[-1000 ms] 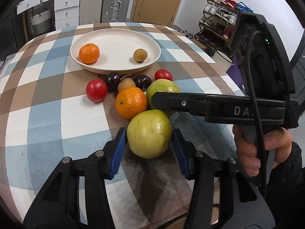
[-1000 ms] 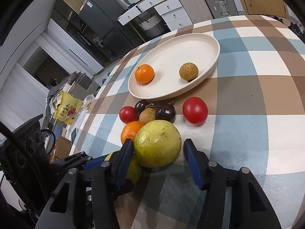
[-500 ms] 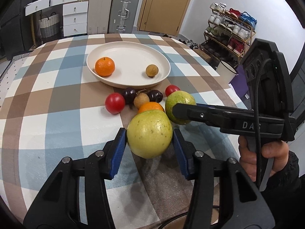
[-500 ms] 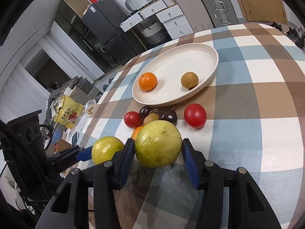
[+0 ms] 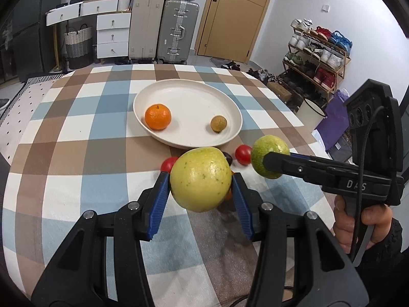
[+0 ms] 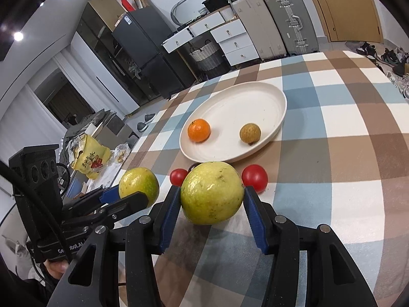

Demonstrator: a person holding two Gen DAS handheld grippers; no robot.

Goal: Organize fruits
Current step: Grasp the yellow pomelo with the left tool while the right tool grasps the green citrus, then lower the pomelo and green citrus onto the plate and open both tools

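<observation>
My left gripper [image 5: 200,179] is shut on a yellow-green guava [image 5: 202,177] and holds it above the checked table. My right gripper [image 6: 212,199] is shut on a second guava [image 6: 212,195], also lifted; it shows in the left wrist view [image 5: 269,158]. The left guava shows in the right wrist view [image 6: 139,185]. The white plate [image 5: 196,94] holds an orange [image 5: 158,116] and a small brown fruit [image 5: 218,123]. Two red tomatoes [image 6: 254,177] [image 6: 179,176] lie in front of the plate; the other small fruits there are mostly hidden behind the guavas.
The table [image 5: 76,153] has a blue, brown and white checked cloth. A yellow snack bag [image 6: 89,158] lies beyond the table's left edge. Suitcases [image 5: 176,28], drawers and a shoe rack [image 5: 319,51] stand beyond the table.
Both grippers have risen from the table, each lifting its guava. The fruit cluster and plate now look farther and lower; the lifted guavas hide the orange and dark fruits.
</observation>
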